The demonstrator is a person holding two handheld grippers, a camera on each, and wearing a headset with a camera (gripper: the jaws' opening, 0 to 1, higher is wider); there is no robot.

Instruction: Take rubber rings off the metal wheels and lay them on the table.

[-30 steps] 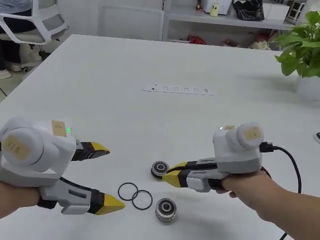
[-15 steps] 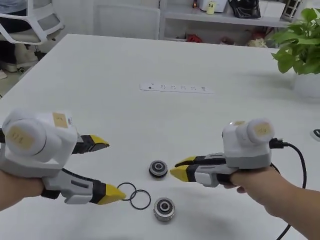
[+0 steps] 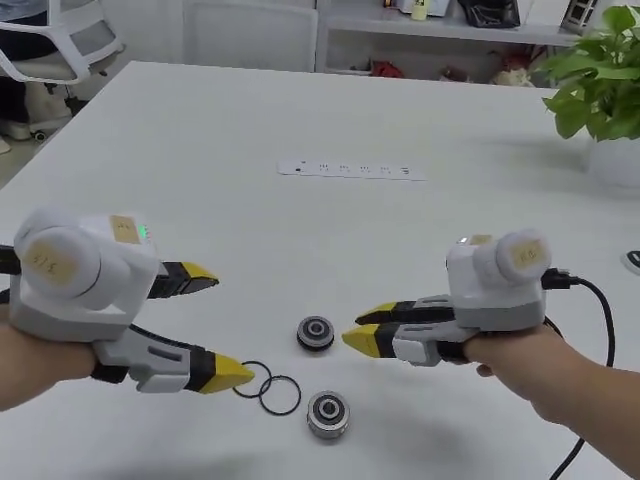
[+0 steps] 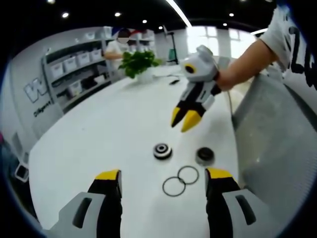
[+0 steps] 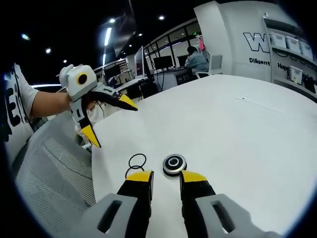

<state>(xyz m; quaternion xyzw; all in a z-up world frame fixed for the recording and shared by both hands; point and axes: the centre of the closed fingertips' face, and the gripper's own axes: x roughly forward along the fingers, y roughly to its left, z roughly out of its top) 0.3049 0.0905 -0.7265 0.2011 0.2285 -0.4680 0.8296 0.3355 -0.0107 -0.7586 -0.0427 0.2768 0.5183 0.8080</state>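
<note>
Two metal wheels lie on the white table: one (image 3: pixel 316 333) between the grippers, one (image 3: pixel 328 413) nearer me. Beside them lie two black rubber rings (image 3: pixel 280 395), touching each other. My left gripper (image 3: pixel 218 323) hovers at the left, jaws wide open and empty, its lower tip over the rings. My right gripper (image 3: pixel 365 328) is open by a narrow gap, empty, just right of the far wheel. The left gripper view has the rings (image 4: pixel 174 186) ahead of its jaws (image 4: pixel 163 174), both wheels (image 4: pixel 162 150) beyond. In the right gripper view a wheel (image 5: pixel 174 164) sits just past the tips (image 5: pixel 165 177).
A white power strip (image 3: pixel 350 170) lies farther back on the table (image 3: pixel 300 230). A potted plant (image 3: pixel 600 90) stands at the far right corner. An office chair (image 3: pixel 60 40) is off the far left edge. A black cable (image 3: pixel 595 320) trails from the right gripper.
My right gripper has drawn back to the right, away from the far wheel, and its jaws have parted a little. The left gripper's lower tip has come over the rings.
</note>
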